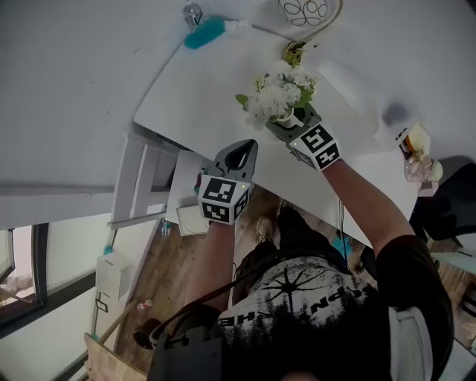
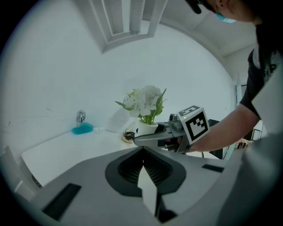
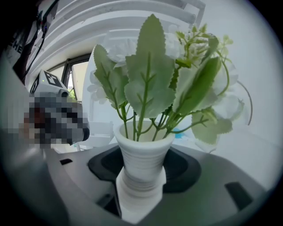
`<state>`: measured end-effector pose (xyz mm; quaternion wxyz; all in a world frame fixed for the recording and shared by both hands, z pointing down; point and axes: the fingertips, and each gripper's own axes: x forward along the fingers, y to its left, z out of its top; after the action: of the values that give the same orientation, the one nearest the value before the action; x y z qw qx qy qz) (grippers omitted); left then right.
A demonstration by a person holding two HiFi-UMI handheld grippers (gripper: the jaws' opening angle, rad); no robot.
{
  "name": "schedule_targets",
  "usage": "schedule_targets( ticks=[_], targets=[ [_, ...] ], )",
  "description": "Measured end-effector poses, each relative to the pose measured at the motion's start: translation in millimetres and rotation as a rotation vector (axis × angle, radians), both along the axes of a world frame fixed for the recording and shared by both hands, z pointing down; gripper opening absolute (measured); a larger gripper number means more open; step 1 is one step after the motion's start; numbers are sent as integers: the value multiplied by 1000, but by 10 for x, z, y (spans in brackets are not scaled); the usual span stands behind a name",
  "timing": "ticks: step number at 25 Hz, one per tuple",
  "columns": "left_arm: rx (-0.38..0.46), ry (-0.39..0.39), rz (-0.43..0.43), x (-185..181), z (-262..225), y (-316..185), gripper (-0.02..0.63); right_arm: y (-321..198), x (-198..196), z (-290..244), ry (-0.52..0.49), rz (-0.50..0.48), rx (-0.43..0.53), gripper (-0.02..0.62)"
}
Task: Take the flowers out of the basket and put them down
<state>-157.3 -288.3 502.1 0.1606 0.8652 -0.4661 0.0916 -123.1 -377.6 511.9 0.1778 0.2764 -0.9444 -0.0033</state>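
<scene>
A bunch of white flowers (image 1: 279,93) with green leaves stands in a small ribbed white vase (image 3: 142,154). My right gripper (image 1: 288,125) is shut on the vase's lower part and holds it upright over the white table (image 1: 208,89). The left gripper view shows the flowers (image 2: 146,99) and the right gripper (image 2: 152,137) ahead. A round basket (image 1: 309,13) with a light rim lies at the table's far edge, apart from the flowers. My left gripper (image 1: 242,155) hovers at the table's near edge, shut on nothing.
A teal object (image 1: 204,33) and a small can (image 1: 193,13) lie at the table's far left. Glass items (image 1: 416,152) stand at the right end. A small dark wire thing (image 2: 128,136) sits near the vase. A black chair (image 1: 454,201) is on the right.
</scene>
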Motion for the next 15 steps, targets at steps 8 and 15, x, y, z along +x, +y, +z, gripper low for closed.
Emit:
schedule_targets(
  ticks=[8,15],
  targets=[
    [-44,-11,-23,-2,217,-29,11,-10,-66,242,-14,-23,-17,255],
    [-42,-59,-7,96,286,-39,11,-20,-80,277,-46,-30,-16,255]
  ],
)
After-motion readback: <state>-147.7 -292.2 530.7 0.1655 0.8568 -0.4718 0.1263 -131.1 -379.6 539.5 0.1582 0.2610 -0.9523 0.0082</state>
